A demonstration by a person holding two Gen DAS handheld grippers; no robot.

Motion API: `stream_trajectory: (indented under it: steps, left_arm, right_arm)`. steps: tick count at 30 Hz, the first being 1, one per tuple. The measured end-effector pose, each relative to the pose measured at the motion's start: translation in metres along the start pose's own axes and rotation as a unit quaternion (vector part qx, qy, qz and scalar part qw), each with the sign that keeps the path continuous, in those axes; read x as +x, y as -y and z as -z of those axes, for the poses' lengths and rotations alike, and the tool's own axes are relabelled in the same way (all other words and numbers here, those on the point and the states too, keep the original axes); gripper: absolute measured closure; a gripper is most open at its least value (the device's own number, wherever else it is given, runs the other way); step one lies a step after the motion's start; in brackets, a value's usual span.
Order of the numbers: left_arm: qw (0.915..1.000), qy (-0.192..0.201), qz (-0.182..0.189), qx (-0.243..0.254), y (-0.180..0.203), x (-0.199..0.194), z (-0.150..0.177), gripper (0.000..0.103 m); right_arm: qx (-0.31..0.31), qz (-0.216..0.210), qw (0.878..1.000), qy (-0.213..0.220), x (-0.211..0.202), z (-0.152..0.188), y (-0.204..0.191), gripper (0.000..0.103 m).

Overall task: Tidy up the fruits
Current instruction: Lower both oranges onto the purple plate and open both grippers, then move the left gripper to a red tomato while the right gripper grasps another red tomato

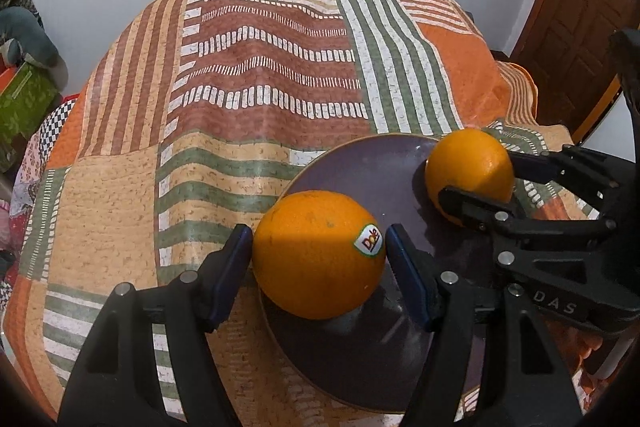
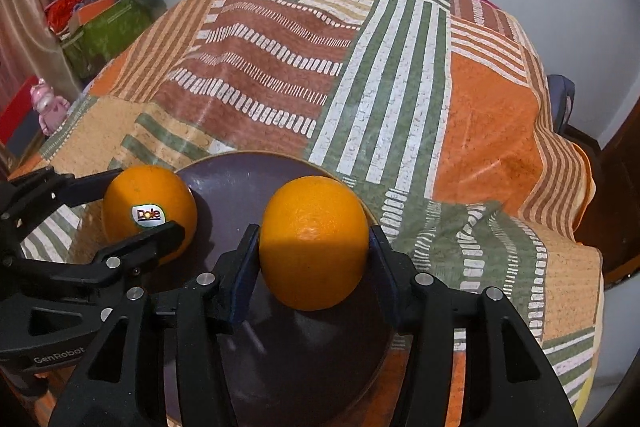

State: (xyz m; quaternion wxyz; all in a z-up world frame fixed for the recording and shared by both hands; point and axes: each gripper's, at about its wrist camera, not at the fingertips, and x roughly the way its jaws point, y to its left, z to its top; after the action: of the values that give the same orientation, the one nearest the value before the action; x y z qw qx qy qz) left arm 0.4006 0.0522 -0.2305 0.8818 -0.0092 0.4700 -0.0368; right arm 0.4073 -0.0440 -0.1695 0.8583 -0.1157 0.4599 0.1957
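Note:
A dark purple plate (image 1: 360, 171) lies on the patterned tablecloth; it also shows in the right wrist view (image 2: 248, 179). My left gripper (image 1: 318, 255) is shut on an orange with a Dole sticker (image 1: 316, 251) above the plate's left side. My right gripper (image 2: 314, 247) is shut on a plain orange (image 2: 314, 239) above the plate's right side. The right gripper and its orange (image 1: 470, 171) show at the right of the left wrist view. The left gripper and the Dole orange (image 2: 148, 207) show at the left of the right wrist view.
The table (image 1: 260, 87) is covered by a striped orange, green and brown cloth. A green box (image 2: 104, 35) and clutter stand by the wall at the left. A wooden door (image 1: 580, 7) is at the right.

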Motion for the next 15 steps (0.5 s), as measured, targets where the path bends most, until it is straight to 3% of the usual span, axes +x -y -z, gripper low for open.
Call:
stream_trajectory:
  steps: [5,15]
  left_arm:
    - [0.9997,0.019,0.009,-0.015,-0.003,-0.021,0.001,0.028]
    - [0.9989,0.047,-0.005,0.0,-0.001,-0.095,0.027,0.024]
  right_arm:
    - [0.027,-0.005,1.0,0.016,-0.016,0.003,0.01,0.027]
    - [0.025,0.009,0.997,0.069,-0.099,0.029,0.008,0.024]
